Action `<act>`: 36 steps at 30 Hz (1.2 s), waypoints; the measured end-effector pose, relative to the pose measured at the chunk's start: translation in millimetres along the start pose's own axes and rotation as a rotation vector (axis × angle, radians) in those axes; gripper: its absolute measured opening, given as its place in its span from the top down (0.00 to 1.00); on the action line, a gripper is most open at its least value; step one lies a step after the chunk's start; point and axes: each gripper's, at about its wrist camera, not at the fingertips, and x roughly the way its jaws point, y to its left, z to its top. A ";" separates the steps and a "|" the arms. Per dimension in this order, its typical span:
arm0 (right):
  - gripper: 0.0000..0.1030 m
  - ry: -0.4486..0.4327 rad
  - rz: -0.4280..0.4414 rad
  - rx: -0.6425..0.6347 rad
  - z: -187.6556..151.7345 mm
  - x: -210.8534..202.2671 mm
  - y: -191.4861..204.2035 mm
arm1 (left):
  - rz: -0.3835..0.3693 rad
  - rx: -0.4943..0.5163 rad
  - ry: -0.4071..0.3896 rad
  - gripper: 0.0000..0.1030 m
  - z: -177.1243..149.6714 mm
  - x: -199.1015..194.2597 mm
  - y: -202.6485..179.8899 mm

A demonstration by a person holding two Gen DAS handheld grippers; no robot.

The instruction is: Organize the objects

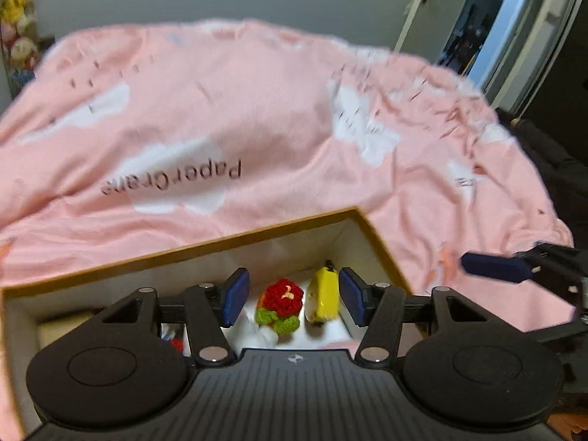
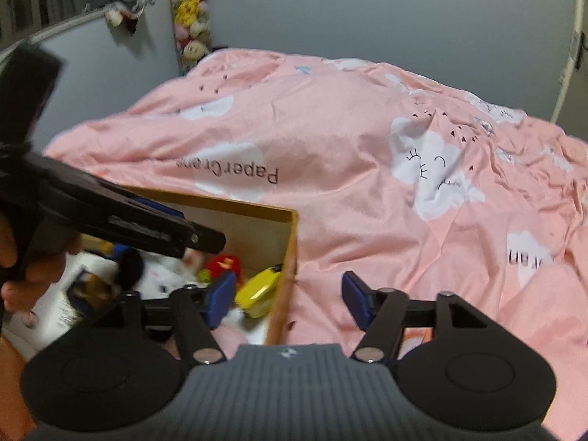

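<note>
Jaws of your left gripper [image 1: 292,299] and right gripper [image 2: 288,303] spread, empty; only right view shows your hand [image 2: 22,275] beside the box [image 2: 290,257]

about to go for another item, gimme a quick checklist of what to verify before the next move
1. Left gripper empty: ok, jaws apart, nothing between the pads.
2. Right gripper empty: ok, jaws apart, only the box edge and duvet seen beyond.
3. Red crochet toy inside the cardboard box: ok.
4. Yellow toy inside the box: ok, by the right wall.
5. Loose items left on the pink duvet: cannot tell, none in view but part of the bed is unseen.
6. Grippers apart from each other: ok.
</note>
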 end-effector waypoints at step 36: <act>0.03 -0.235 -0.010 0.081 -104.5 -147.1 114.0 | 0.420 -0.119 -0.298 0.23 -183.7 -189.7 -40.7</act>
